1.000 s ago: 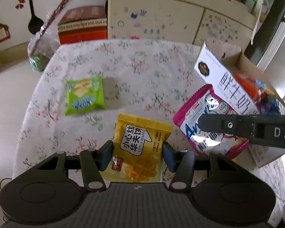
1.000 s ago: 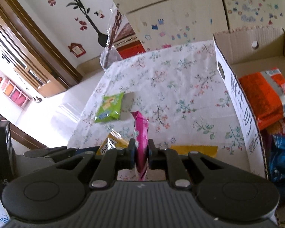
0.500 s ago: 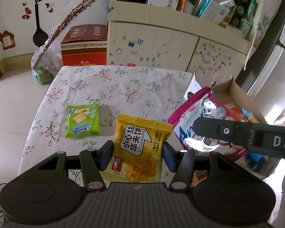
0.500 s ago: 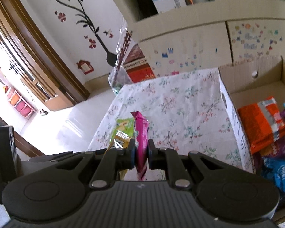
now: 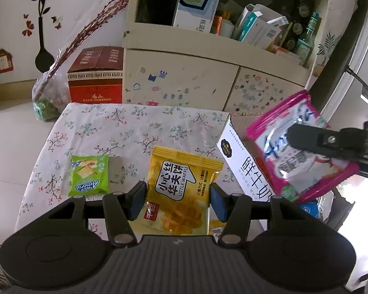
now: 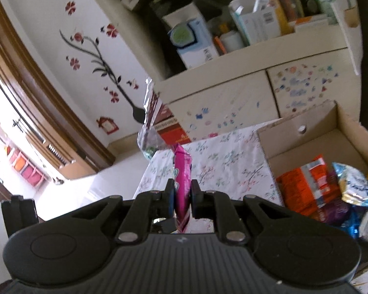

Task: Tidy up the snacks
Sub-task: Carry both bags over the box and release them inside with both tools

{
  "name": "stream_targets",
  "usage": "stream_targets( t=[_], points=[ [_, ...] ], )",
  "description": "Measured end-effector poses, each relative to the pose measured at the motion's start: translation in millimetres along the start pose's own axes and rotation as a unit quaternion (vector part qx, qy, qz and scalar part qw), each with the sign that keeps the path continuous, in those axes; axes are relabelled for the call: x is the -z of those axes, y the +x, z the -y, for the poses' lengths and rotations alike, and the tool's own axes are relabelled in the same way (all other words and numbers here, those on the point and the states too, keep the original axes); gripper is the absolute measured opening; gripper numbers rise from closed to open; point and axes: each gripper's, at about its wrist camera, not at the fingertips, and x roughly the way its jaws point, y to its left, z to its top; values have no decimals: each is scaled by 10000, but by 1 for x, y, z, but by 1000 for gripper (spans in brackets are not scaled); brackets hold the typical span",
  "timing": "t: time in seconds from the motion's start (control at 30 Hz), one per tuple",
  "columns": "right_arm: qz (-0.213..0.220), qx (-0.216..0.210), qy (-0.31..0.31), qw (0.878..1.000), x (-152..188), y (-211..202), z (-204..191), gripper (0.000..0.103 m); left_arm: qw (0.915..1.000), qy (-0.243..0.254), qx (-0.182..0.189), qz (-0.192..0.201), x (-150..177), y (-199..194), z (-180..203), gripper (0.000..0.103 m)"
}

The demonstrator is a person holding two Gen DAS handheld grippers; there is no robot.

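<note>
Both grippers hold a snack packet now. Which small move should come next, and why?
Probably carry the right gripper sideways over the cardboard box and let go there. It is shut on the pink packet, held up clear of the table, and the box beside it is open with other snacks inside. The left gripper can follow with the yellow waffle packet.

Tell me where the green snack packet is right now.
In the left wrist view, the green snack packet lies flat on the floral tablecloth, left of the yellow waffle packet held in the left gripper.
</note>
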Motion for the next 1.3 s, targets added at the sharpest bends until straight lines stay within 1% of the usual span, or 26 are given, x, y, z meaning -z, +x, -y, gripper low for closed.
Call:
stream_targets(
  t=[0.27,0.57,0.93,1.3],
  points=[
    [288,55,288,9992,-9,-21,15,12,9998,99,85,122,-6,-1,18,61],
    [440,154,367,9982,-14,-31,27,12,9992,280,106,246,-10,1,40,61],
    [713,657,458,9942,-20,-52,55,12,9976,468,379,331,-15,12,76,61],
    [948,1089,846,9859,-25,-73,90,12,9941,703,746,367,-15,26,117,61]
  ],
)
